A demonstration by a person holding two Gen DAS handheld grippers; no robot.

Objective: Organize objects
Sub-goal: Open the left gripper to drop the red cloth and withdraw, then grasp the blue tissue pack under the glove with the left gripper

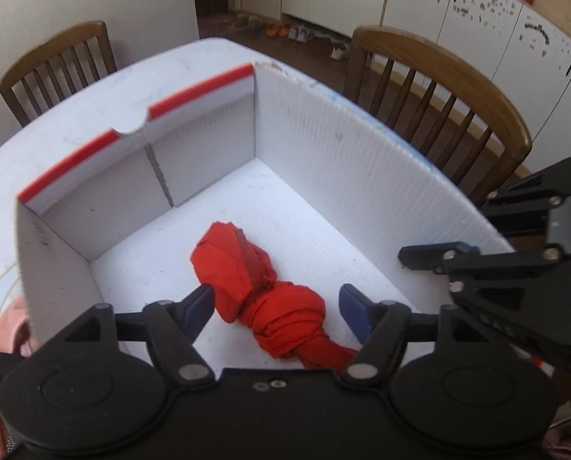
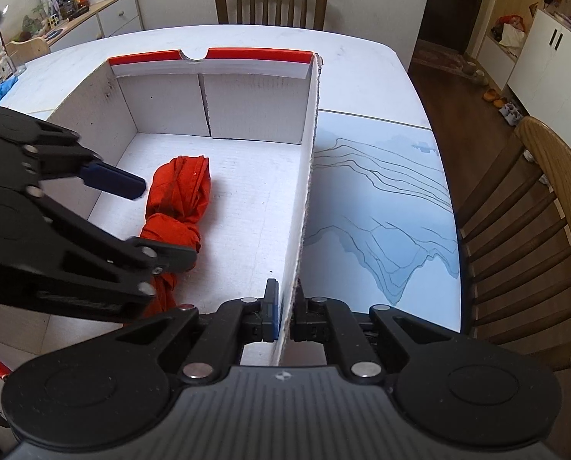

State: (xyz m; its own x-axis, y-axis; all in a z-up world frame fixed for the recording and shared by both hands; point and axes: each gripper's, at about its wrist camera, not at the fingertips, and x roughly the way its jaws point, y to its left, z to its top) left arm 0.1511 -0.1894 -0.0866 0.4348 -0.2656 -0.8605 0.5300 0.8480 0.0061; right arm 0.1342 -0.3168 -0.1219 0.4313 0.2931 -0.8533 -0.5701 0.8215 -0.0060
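Where left gripper [image 1: 275, 304] gapes, red cloth [image 1: 254, 291] tail hidden | right gripper [image 2: 284, 316] pinches box wall [image 2: 308, 176]

One white box [image 2: 308, 122] stands ahead of both claws, and one knotted red cloth [image 1: 262, 299] lies on its floor between the left claw's two blue pads [image 1: 201, 303]. Two wooden chairs [image 1: 431, 88] stand beyond the box. One table [image 2: 362, 69] bears it all.
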